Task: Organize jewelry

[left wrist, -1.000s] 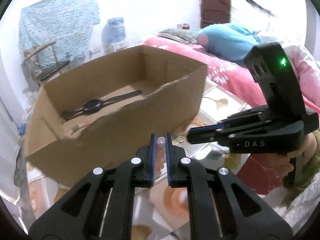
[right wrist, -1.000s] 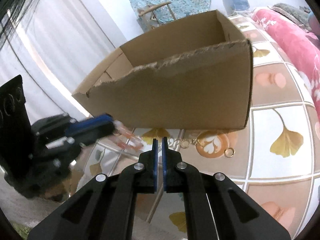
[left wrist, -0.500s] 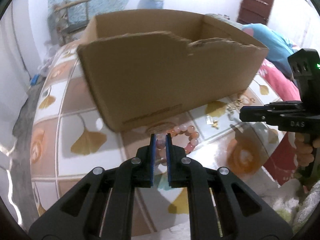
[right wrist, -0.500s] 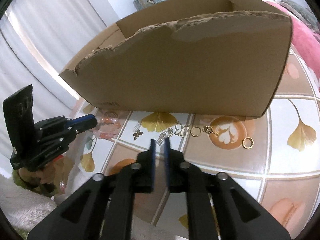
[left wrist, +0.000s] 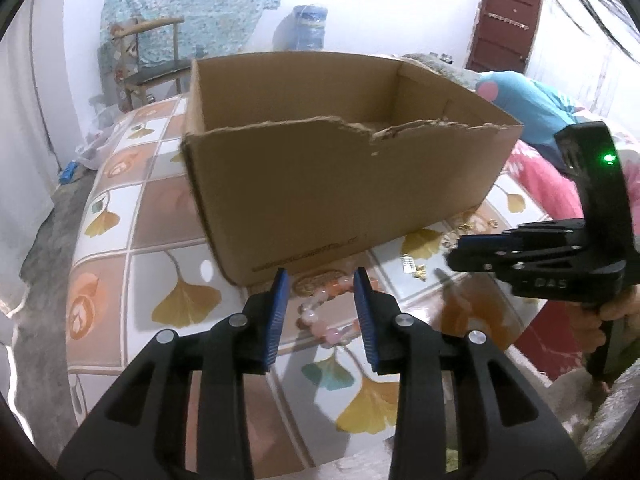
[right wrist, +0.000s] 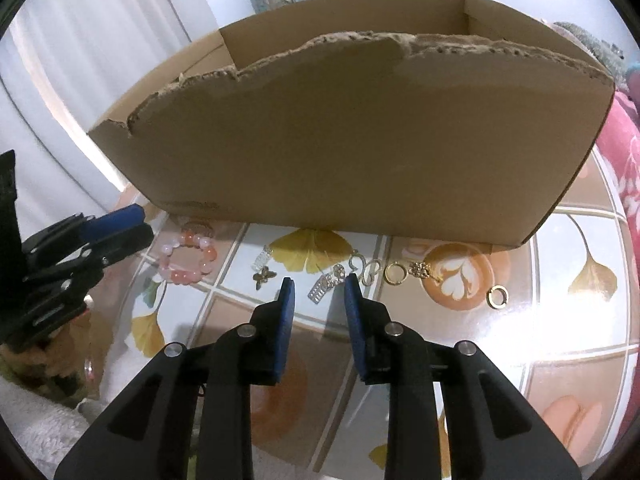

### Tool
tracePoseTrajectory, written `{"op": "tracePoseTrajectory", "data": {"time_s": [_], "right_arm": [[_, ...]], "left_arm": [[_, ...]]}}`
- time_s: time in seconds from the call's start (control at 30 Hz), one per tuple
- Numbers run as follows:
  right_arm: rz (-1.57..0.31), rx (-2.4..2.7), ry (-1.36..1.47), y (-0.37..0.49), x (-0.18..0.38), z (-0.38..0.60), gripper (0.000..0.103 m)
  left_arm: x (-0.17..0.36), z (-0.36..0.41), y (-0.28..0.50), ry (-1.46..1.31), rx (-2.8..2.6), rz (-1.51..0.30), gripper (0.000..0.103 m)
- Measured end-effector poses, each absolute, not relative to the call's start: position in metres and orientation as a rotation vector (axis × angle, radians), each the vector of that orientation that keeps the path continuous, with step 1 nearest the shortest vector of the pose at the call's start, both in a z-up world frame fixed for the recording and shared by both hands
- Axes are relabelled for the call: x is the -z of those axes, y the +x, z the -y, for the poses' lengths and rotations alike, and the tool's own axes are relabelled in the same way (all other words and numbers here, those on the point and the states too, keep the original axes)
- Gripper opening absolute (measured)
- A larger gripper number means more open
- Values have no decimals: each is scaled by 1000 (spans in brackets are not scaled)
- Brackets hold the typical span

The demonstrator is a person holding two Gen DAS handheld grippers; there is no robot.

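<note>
Left wrist view: left gripper (left wrist: 320,276) opening over bead bracelet (left wrist: 320,316), box (left wrist: 344,196) edge just ahead.

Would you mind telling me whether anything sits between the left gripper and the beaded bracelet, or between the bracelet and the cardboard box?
Nothing visible blocks the left gripper: its opening jaws frame the beaded bracelet on the table. The cardboard box's tall near wall rises right behind the bracelet, so it would likely need lifting over the torn rim.

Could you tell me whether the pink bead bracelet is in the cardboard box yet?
Out: the bead bracelet lies on the tiled table before the cardboard box.
</note>
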State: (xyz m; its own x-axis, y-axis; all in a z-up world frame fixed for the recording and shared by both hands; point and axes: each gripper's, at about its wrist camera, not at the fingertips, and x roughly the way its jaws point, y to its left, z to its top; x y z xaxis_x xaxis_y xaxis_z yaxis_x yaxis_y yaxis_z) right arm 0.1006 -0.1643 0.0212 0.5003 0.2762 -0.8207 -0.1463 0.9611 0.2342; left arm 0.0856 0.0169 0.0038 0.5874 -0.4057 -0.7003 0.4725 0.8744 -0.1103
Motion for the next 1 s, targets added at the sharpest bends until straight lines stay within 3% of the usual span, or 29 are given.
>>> {"op": "tracePoseTrajectory", "data": {"time_s": [0.17,0.23,0.4,0.43,0.8,1.0], "right_arm": [[-1002,-234,81,105,-20,147,23],[-995,-216,29,105,-20,140,15],[-988,-209,-13,105,-20,131,11],[-988,-210,-13,105,-20,133,4],[-989,-230,21,99,-18,153,4],[-977,-244,51,112,-14,151,4]], "left_arm": [[-4,-2,80,84,564,-794,32],[-4,4,77,91,579,-791,32],[-1,20,73,86,631,-800,32],[-1,21,72,88,636,-799,32],[7,45,83,147,647,-821,32],[12,61,99,161,622,-865,17]]}}
